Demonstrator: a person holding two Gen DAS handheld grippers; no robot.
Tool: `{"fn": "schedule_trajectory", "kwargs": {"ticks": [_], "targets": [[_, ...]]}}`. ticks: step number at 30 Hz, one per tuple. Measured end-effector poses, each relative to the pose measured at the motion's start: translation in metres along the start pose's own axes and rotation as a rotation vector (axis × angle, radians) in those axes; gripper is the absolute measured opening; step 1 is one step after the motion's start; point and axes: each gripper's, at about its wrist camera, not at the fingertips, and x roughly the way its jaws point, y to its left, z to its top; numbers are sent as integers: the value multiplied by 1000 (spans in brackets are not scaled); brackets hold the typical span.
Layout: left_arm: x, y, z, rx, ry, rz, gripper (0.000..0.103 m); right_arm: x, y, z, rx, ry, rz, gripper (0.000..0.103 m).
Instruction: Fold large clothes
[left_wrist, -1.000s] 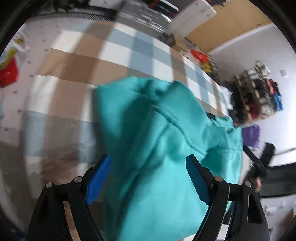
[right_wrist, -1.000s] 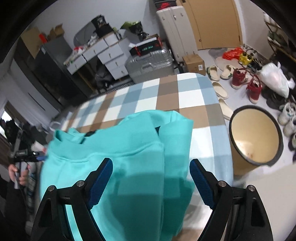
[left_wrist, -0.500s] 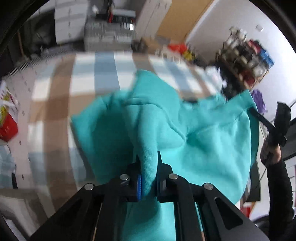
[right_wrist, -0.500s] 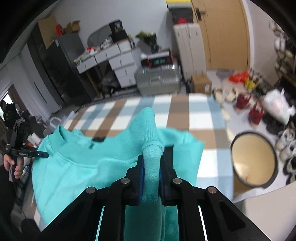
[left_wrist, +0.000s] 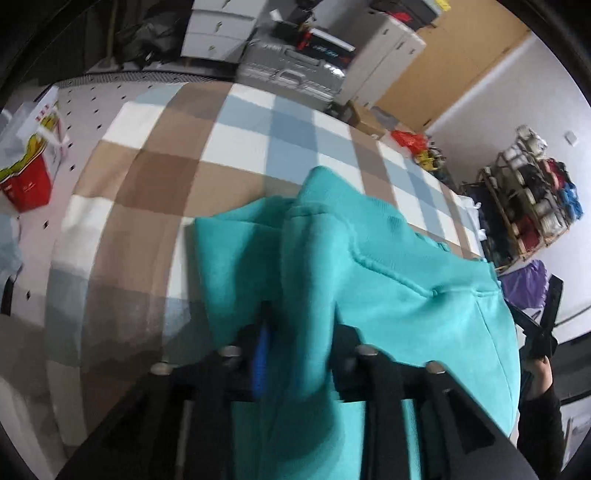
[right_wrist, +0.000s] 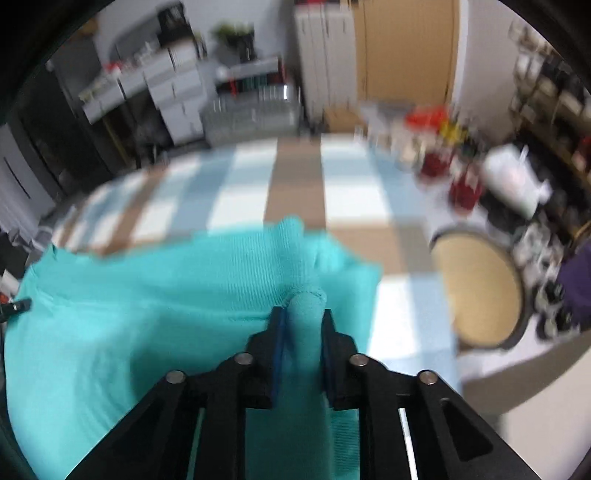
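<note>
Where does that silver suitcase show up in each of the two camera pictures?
Left wrist view: the silver suitcase sits at the top centre, beyond the far edge of the checked cloth.
Right wrist view: blurred, upper middle, left of centre, again behind the cloth's far edge.
Shared landmark: the teal sweatshirt lying on that cloth.

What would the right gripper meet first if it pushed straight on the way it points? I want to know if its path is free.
Not free. The right gripper, jaws opening slightly, has a bunched fold of the teal sweatshirt between its pads; straight ahead lies more of it, then probably the checked cloth, though depth is unclear.
</note>
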Motion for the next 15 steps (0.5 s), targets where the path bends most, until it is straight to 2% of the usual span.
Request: {"fn": "schedule_trajectory", "kwargs": {"ticks": [1, 2, 3, 4, 5, 6, 7, 10, 11, 13, 15], "targets": [[-6, 1, 1, -12, 13, -6, 27, -1, -2, -1, 1, -5, 4, 18], [-16, 0, 0, -19, 17, 3, 29, -6, -5, 0, 4, -9, 17, 23], [-24, 0, -1, -20, 17, 25, 41, -10, -8, -1, 7, -9, 26, 27], [-34, 0, -6, -17, 15, 47, 56, -18, -14, -2, 17, -15, 26, 39], [-41, 1, -11, -13, 7, 53, 61, -29, -21, -5, 28, -28, 28, 54], [-45, 1, -17, -5, -1, 56, 68, -39, -26, -10, 35, -38, 43, 63], [-46, 2, -27, 12, 13, 49, 71, -47, -30, -17, 43, -48, 67, 74], [-30, -1, -47, 43, 125, 13, 71, -69, -43, -48, 76, -42, 205, 76], [-23, -2, -54, 50, 153, 6, 71, -71, -43, -57, 86, -30, 223, 76], [-13, -3, -63, 56, 189, 6, 71, -70, -45, -78, 106, 6, 246, 76], [-8, -5, -69, 61, 166, -18, 71, -65, -45, -93, 121, 45, 288, 76]]}}
